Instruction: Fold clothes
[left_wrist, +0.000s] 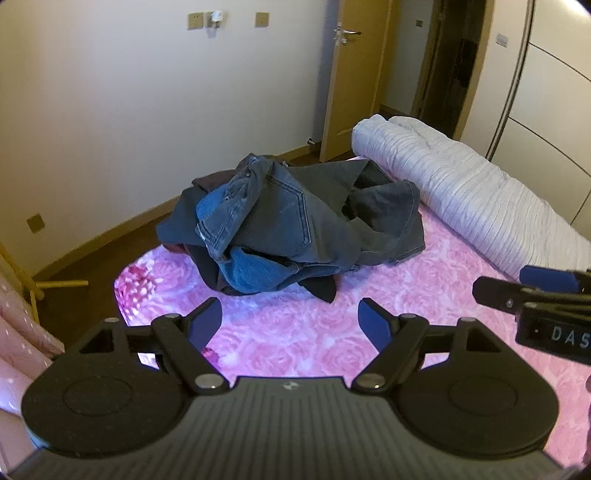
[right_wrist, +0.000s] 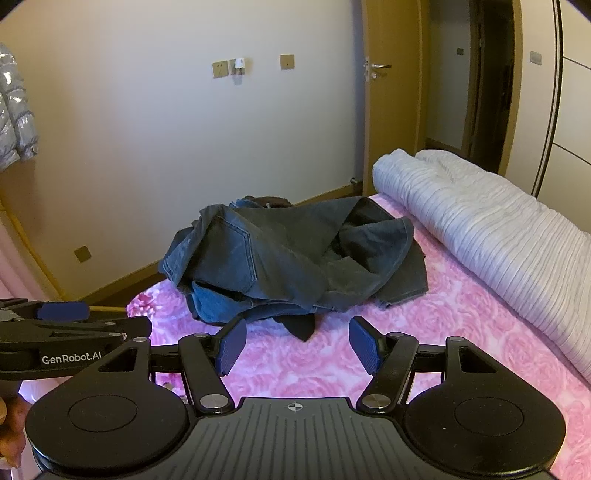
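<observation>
Darker garments (left_wrist: 207, 184) lie mostly buried under the crumpled jeans (left_wrist: 273, 218)

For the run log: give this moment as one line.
stage: pre-grasp | left gripper: open, empty | right gripper: open, empty | jeans pile: crumpled, untouched on pink bedspread

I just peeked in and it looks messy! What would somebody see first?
First, the pile of jeans heaped in the middle of the pink bed, near its far edge. Next, the rolled grey blanket lying along the right side. Close up, the left gripper and right gripper hover before the pile, jaws open and empty.
</observation>
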